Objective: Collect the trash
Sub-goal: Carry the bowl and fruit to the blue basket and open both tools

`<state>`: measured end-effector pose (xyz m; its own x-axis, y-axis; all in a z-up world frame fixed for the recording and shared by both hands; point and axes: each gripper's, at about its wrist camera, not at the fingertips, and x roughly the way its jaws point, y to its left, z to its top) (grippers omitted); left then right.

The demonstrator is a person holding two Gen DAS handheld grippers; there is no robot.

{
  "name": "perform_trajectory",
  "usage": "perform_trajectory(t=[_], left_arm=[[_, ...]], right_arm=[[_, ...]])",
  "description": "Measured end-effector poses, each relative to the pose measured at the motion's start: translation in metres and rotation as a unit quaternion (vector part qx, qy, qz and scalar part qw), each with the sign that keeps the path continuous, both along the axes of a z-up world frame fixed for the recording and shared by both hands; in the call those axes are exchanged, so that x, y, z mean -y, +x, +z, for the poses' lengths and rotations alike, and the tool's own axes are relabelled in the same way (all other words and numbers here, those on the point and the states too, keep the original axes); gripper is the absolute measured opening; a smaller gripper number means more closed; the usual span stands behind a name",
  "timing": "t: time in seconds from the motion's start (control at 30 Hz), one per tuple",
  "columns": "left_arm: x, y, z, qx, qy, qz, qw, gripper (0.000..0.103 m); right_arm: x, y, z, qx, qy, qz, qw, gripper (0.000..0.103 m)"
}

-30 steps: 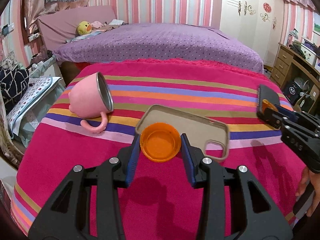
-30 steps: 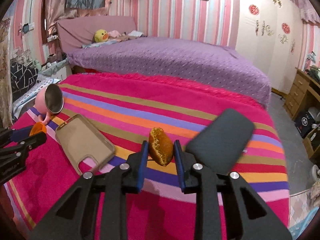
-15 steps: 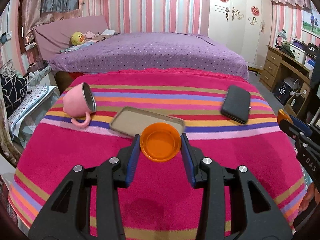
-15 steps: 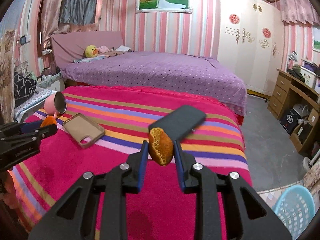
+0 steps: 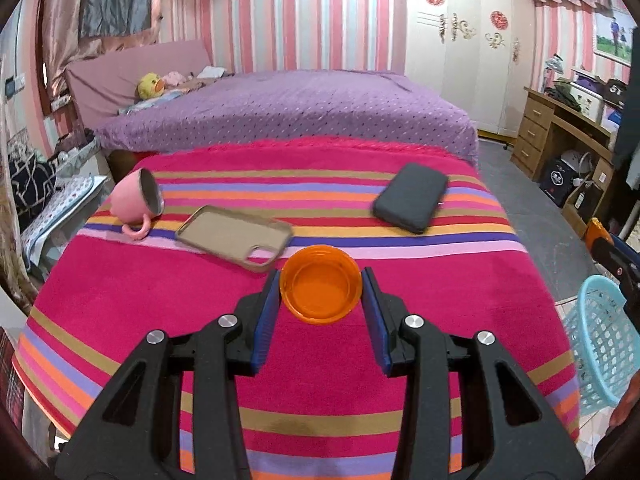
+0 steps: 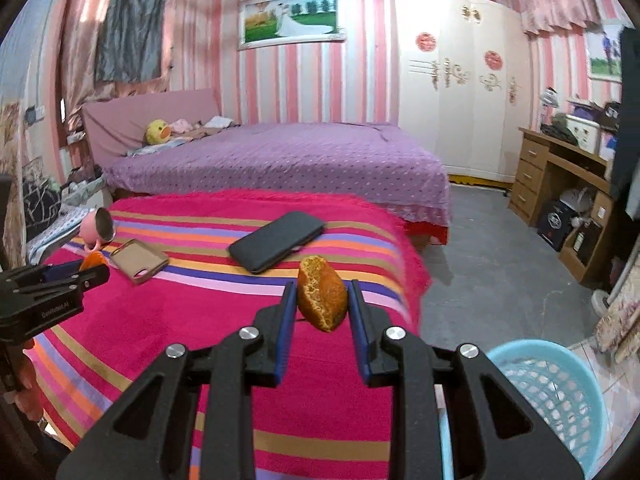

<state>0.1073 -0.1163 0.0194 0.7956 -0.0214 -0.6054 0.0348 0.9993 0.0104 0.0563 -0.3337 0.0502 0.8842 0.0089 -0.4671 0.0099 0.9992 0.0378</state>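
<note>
Now: orange cap, open side facing back at the holder, pinched between the pads of the left gripper, carried above the striped blanket. Right gripper clamps an orange peel piece, long axis upright between the jaws, jaws narrower than the left pair. Blue mesh basket stands on the floor off the blanket's near right corner, below and right of the right gripper; that hand is the nearer one, the left well over the blanket. Judgement: the peel needs to travel right and down to clear the rim. Pink mug, tan phone case, dark phone lie on the blanket.
</note>
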Motion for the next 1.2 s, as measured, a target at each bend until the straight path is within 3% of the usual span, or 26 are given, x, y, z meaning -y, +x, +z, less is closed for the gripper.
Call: perform_trajectory(t=[0.37,0.57,0.83,1.2], left_arm=[[0.097,-0.022,0.006,0.022,0.002,-0.067,0.9975,0.039],[0.146,-0.029,0.005,0.026,0.002,-0.107,0.9939,0.039],[0.221,-0.040,-0.018,0.002,-0.004,-0.168,0.9858,0.039],[0.303,-0.056,-0.047,-0.016,0.008,-0.232,0.9724,0.039]], right_arm=[[0.097,-0.035,-0.008,-0.012,0.014,-0.074,0.997,0.026],[0.129,-0.045,-0.017,-0.022,0.012,-0.102,0.994,0.026],[0.175,-0.059,-0.033,-0.045,-0.011,-0.129,0.991,0.027],[0.220,-0.081,-0.050,-0.050,0.010,-0.168,0.984,0.027]])
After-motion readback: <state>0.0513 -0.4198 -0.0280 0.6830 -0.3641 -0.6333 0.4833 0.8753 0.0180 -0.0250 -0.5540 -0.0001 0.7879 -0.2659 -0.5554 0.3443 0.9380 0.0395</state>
